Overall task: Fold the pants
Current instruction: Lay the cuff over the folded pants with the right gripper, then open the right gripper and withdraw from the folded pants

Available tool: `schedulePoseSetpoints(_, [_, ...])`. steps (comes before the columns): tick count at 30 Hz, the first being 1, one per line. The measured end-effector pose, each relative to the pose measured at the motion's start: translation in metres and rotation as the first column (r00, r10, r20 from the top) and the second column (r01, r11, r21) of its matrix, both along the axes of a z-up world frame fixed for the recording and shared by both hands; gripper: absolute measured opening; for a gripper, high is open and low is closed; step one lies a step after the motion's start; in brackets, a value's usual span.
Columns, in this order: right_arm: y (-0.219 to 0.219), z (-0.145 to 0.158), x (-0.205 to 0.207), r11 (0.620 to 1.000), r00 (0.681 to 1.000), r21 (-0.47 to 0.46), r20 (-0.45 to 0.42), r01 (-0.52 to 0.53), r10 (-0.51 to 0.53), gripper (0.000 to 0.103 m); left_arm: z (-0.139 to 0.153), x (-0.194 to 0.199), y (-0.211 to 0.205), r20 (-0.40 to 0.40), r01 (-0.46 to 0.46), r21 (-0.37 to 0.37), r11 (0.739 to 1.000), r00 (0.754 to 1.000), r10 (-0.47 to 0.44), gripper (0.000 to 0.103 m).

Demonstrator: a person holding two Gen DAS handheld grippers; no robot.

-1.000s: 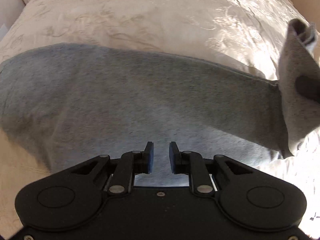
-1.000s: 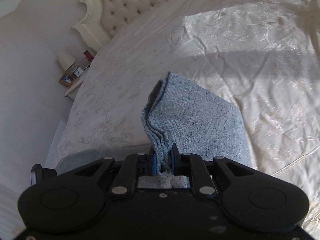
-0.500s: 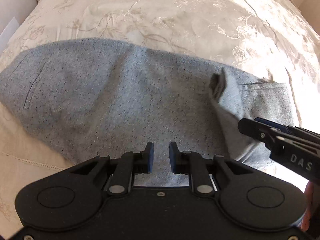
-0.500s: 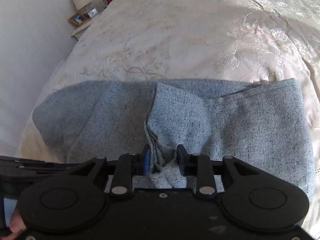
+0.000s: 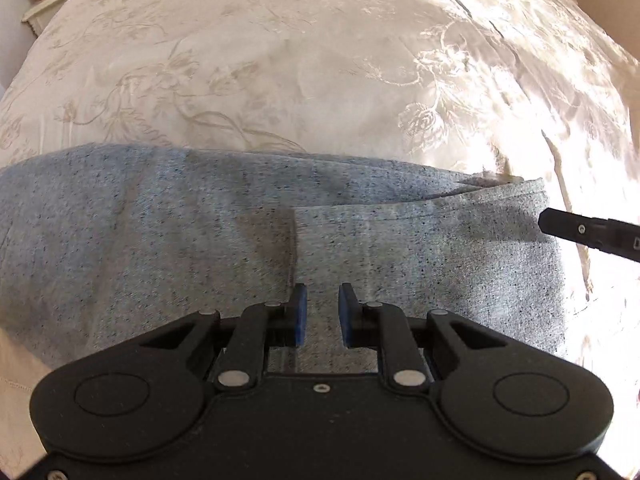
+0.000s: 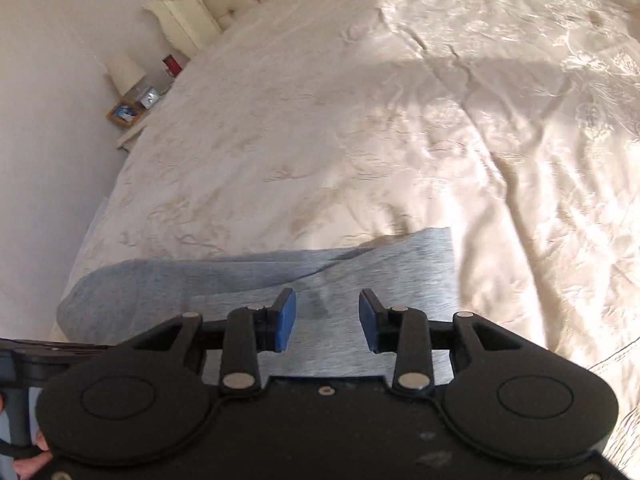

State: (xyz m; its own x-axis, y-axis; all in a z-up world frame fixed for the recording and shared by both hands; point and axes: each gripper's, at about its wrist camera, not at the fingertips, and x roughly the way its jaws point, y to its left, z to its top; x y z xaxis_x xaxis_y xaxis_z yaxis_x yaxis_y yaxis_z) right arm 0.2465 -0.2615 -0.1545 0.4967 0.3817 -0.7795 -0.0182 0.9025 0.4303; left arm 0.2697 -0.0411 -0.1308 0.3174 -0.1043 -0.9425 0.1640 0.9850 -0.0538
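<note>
The right gripper (image 6: 327, 318) has released the grey pants (image 5: 200, 248). One second ago it pinched the bunched leg ends and carried them in the air; half a second ago it lowered them onto the garment; now its blue pads stand spread apart with nothing between them, above the cloth. The leg end has therefore been laid over the upper part, and one lengthwise fold appears complete.

The left gripper (image 5: 322, 314) holds nothing. Its pads are parted by a narrow gap, as in both earlier views, and it hovers over the near middle of the garment.

The pants lie flat on the cream embroidered bedspread (image 5: 280, 60), along the near edge of the bed. In the left wrist view the folded-over layer (image 5: 432, 256) covers the right half; its cut edge runs near to far just beyond the left gripper's fingers and casts a dark shadow on the layer below. The far edges of the two layers do not align exactly: the lower layer shows as a strip beyond the upper one. The fabric is speckled grey knit, soft and lightly creased. A bedside table (image 6: 132, 120) stands at the far left.
</note>
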Motion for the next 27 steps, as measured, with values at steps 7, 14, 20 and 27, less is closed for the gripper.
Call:
schedulePoseSetpoints(7, [-0.043,-0.059,0.036,0.988,0.985,-0.157,-0.167,0.011,-0.038,0.021,-0.04,0.016,-0.02,-0.059,0.023,0.067,0.997,0.998,-0.019,0.028])
schedulePoseSetpoints(14, [-0.068,-0.035,-0.001,0.989,0.995,-0.148,-0.093,0.009,-0.023,0.022,-0.041,0.018,-0.021,-0.062,0.026,0.071,0.997,0.998,-0.022,0.028])
schedulePoseSetpoints(20, [-0.047,-0.036,-0.053,0.981,0.987,-0.15,-0.119,-0.123,0.105,0.022,-0.041,0.018,-0.025,-0.058,0.019,0.086,0.996,0.998,-0.014,0.028])
schedulePoseSetpoints(27, [-0.037,-0.06,-0.074,0.985,0.986,-0.166,-0.165,-0.053,0.025,0.026,-0.019,0.009,-0.006,-0.053,-0.039,0.084,0.996,0.998,0.044,0.031])
